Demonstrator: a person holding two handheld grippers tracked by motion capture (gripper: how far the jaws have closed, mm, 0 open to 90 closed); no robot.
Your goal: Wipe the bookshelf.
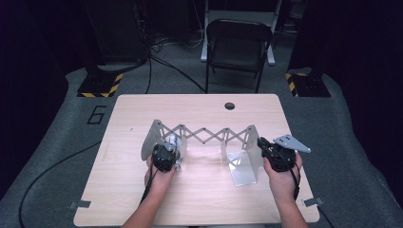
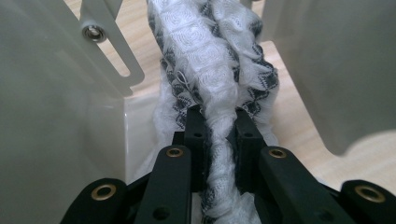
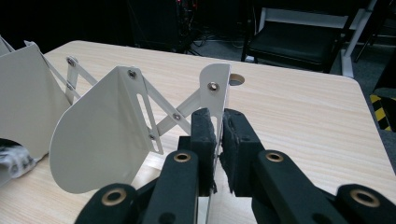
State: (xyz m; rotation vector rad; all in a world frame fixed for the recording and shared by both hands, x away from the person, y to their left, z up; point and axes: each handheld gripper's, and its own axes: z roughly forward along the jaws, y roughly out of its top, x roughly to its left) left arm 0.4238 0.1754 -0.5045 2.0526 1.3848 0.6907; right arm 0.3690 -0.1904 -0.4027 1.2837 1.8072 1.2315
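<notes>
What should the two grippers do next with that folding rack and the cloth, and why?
Probably ease the white-and-grey knitted cloth deeper between the white metal accordion rack's plates: the left gripper pinches it there, while the right gripper clamps the end plate, steadying it.

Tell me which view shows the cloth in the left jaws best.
The left gripper view: the white and dark patterned cloth runs up its middle, with the left gripper shut on it between the rack plates. The high view gives a small pale patch of it. The right gripper view has a blurred scrap at its left edge.
</notes>
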